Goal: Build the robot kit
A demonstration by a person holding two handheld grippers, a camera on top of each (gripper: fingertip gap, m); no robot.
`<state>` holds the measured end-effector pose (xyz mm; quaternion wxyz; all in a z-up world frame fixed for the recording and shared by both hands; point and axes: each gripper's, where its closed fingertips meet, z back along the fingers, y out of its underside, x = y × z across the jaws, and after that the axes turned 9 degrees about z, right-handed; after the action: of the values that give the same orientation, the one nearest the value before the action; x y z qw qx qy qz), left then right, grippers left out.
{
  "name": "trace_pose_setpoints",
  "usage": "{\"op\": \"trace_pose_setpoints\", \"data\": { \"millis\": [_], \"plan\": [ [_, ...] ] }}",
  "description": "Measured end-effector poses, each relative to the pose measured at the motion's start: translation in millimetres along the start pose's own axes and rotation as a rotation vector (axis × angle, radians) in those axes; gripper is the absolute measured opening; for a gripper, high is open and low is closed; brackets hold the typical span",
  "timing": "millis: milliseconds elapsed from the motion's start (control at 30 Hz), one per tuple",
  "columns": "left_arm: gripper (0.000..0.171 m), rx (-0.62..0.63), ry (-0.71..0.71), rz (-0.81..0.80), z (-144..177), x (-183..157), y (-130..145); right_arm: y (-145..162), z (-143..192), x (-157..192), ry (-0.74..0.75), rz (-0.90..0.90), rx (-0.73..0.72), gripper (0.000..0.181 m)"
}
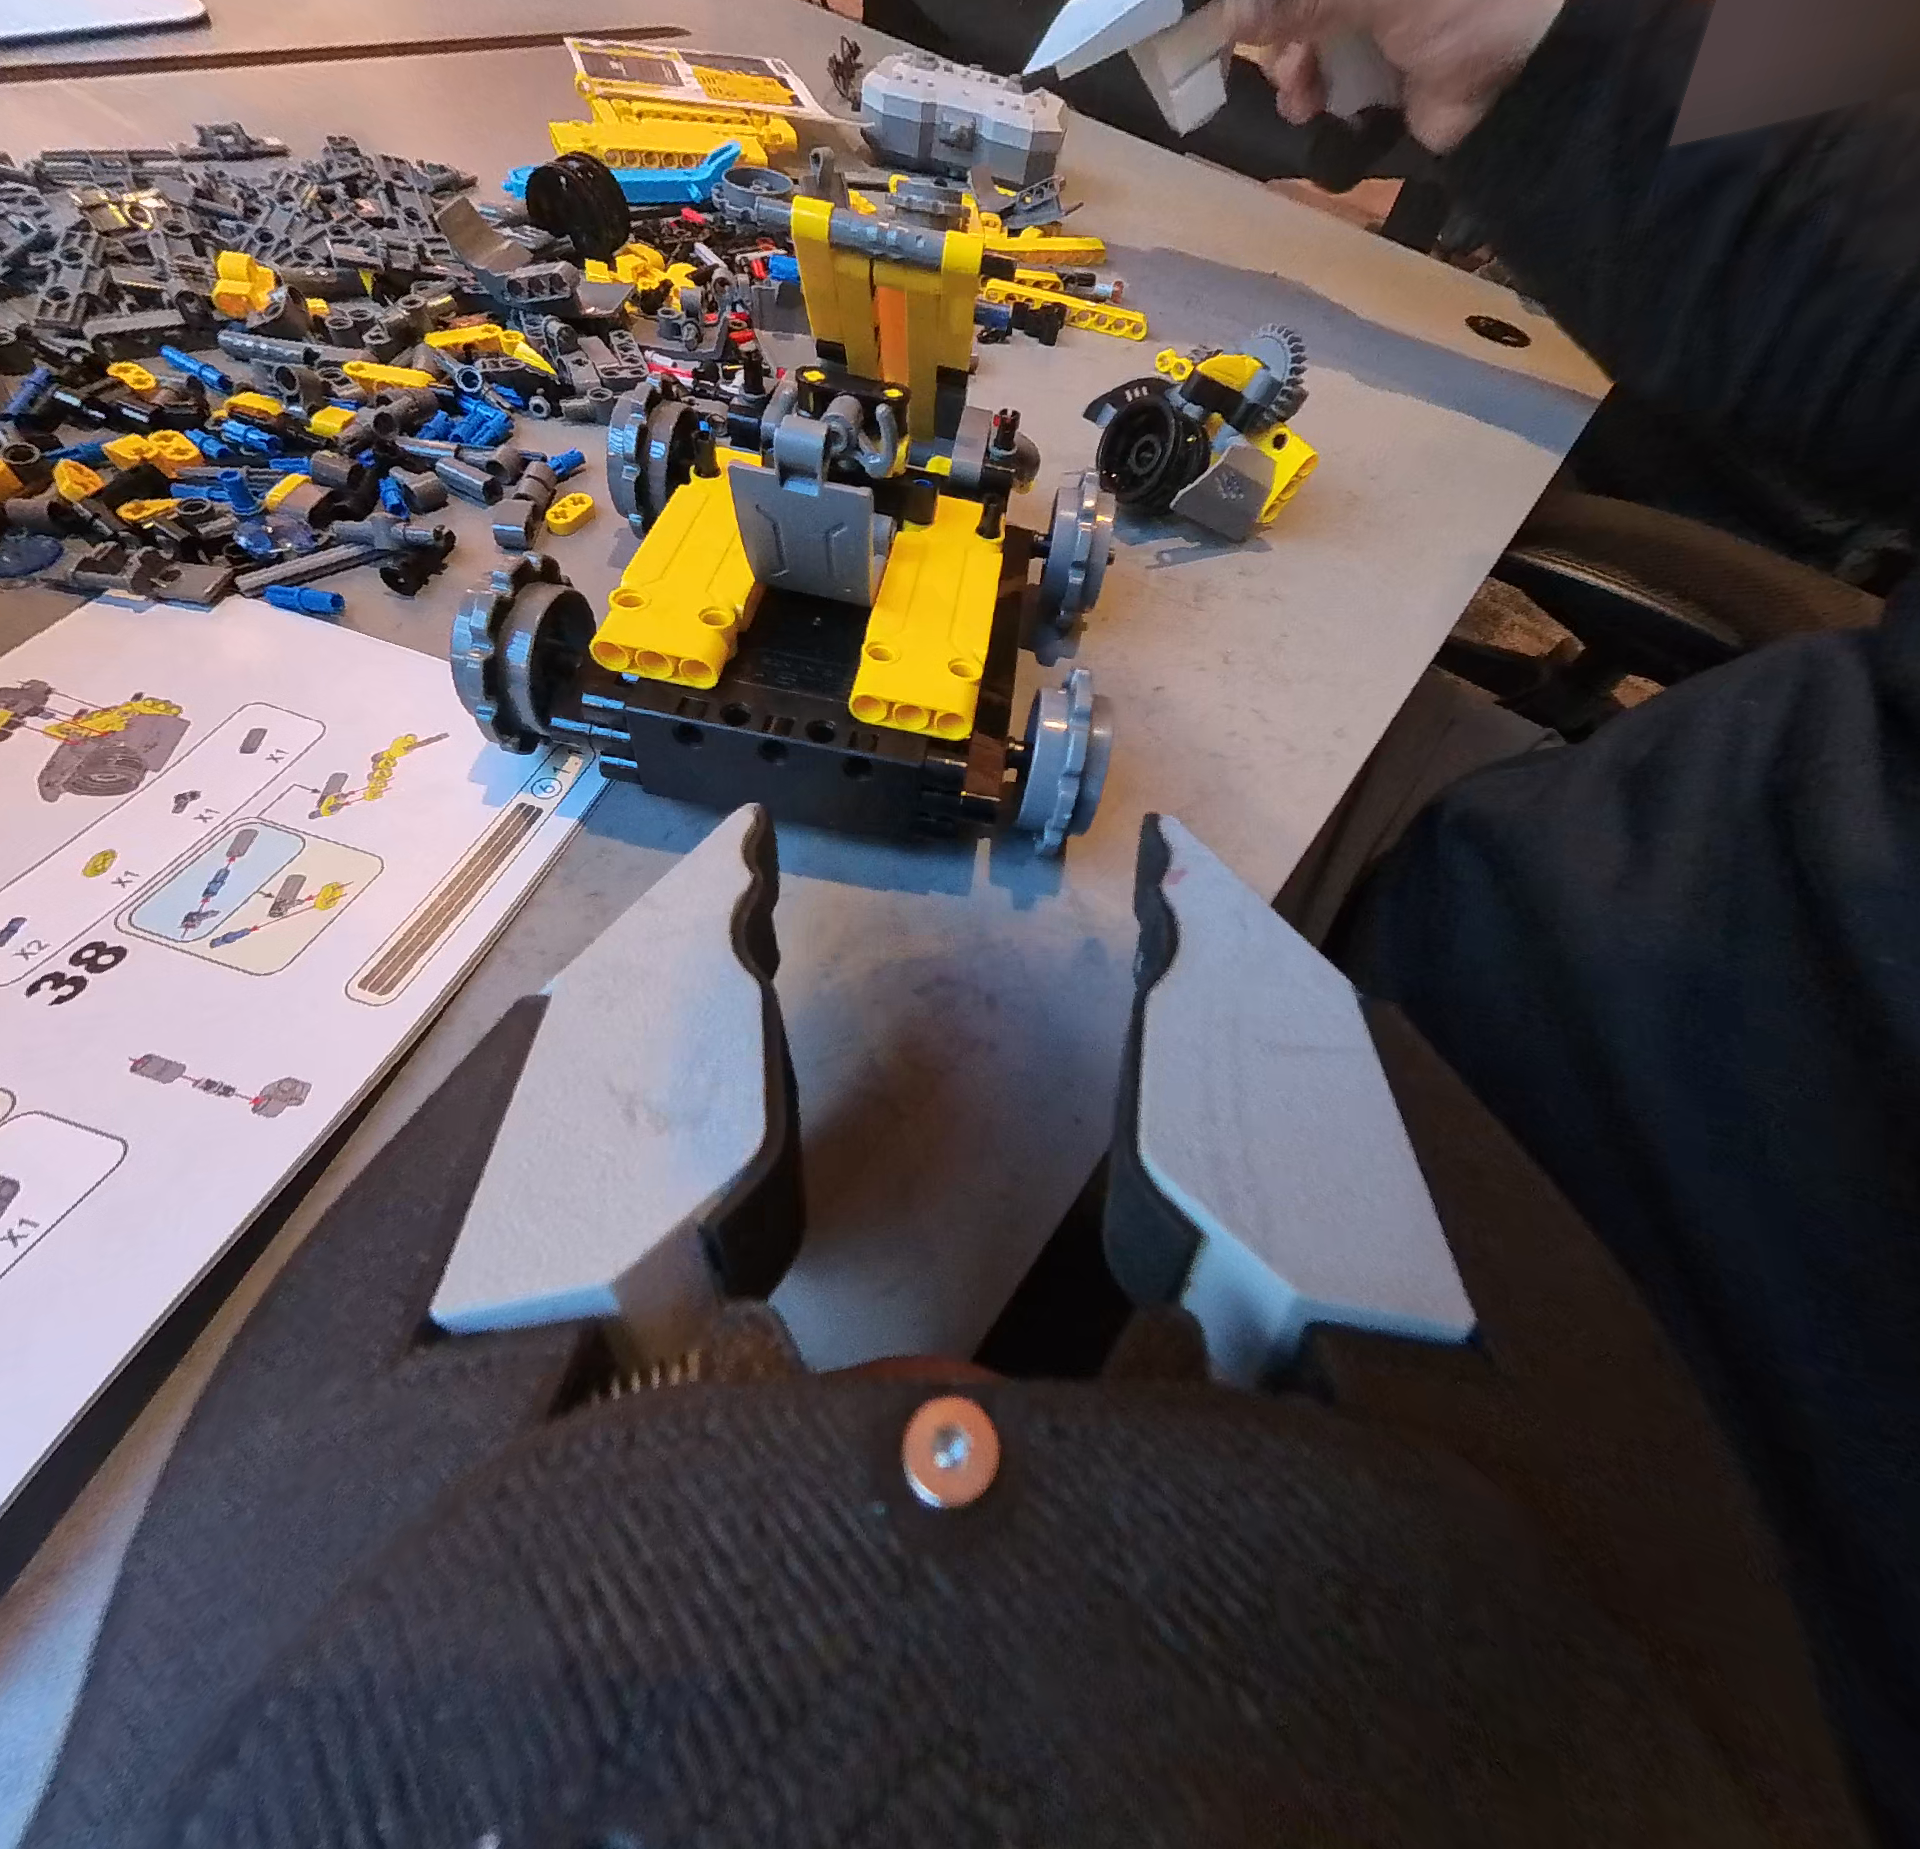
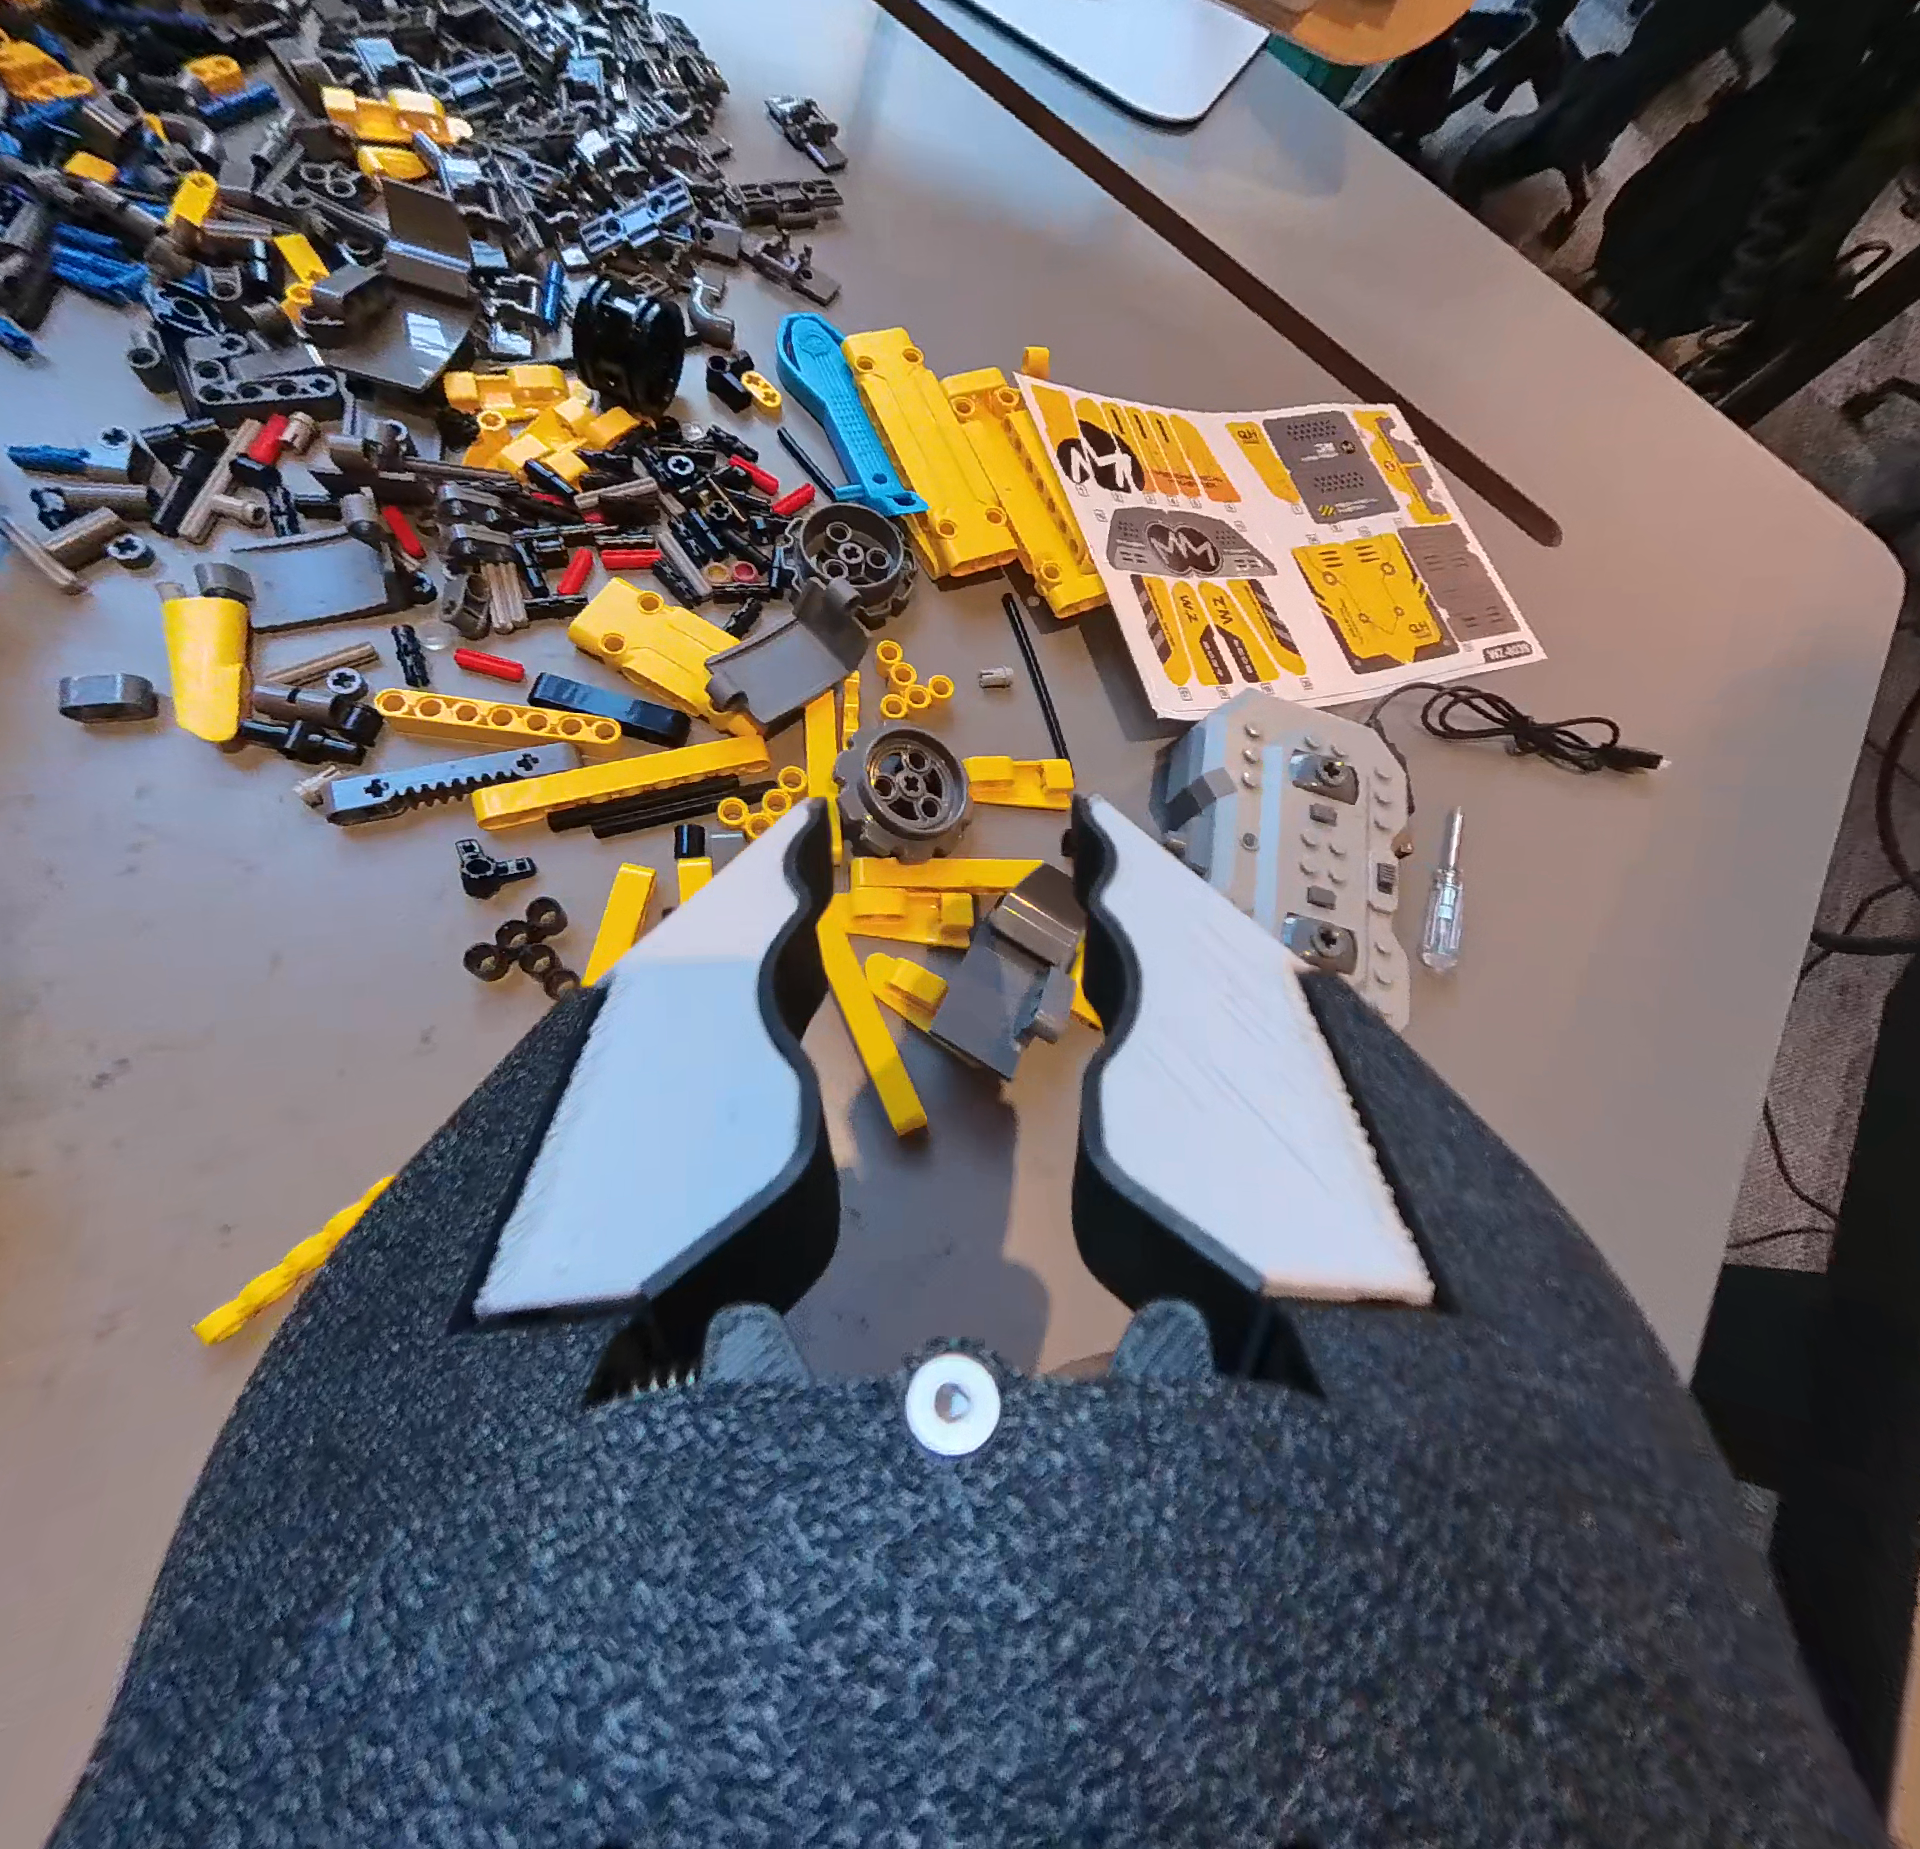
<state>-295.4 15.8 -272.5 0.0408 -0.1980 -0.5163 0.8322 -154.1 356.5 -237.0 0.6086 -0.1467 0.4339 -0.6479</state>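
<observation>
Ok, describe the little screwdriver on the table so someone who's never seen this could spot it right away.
Start in the right wrist view at the light grey studded block, just past the right gripper and below the sticker sheet. On the block's far side from the brick pile, alone on bare table, lies the screwdriver. It is the only clear-handled, metal-tipped tool there.

Grey table (scattered bricks)

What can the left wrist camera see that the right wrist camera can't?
Only the left wrist view shows the half-built yellow vehicle, the open instruction booklet and the open left gripper. Only the right wrist view shows the small screwdriver and black cable. Both show the sticker sheet, grey battery box, loose-parts pile and right gripper, which is open.
</observation>
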Motion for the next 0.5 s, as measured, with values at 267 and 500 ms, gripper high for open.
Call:
{"op": "trace_pose_setpoints", "data": {
  "millis": [267, 500],
  "plan": [
    [0.065, -0.027, -0.001, 0.044, 1, 3, -5, -4, -1, 3, -0.028, -0.062, -0.111, 0.041],
    [0.067, -0.164, -0.044, 0.182, 24, 18, -46, -2, -1, 1, -0.029, -0.056, -0.199, 0.038]
  ]
}}
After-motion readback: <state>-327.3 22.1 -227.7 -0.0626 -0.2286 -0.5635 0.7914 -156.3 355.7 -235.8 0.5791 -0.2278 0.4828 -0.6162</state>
